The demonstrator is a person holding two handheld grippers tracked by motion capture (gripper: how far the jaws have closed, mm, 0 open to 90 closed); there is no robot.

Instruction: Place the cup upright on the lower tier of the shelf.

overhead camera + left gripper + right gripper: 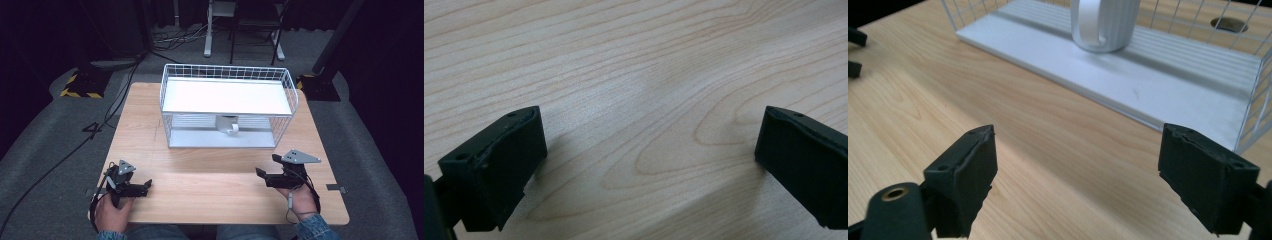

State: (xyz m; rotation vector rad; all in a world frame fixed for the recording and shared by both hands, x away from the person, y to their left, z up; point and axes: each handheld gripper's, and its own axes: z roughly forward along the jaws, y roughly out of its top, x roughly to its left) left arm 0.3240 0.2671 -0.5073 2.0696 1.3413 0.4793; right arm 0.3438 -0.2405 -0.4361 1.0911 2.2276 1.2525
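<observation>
Nearest, the left gripper (131, 184) rests on the wooden counter (210, 180), jaws spread with nothing between them. The right gripper (1075, 172) hovers low, jaws also spread and empty, aimed toward the wire rack (172, 90). Beyond, a white mug (1104, 22) stands on the rack's lower shelf (1168, 75), handle facing out. This looks like the approach; next the right gripper must reach in under the top shelf.

You have a pale wood-grain counter (200, 175) under a white wire-grid basket (170, 87) with a ribbed silver-grey base. The mug (1104, 22) inside it is white, finely ribbed. Both claws, left claw (146, 186) and right claw (266, 166), are matt black. Your sleeves are blue denim.
</observation>
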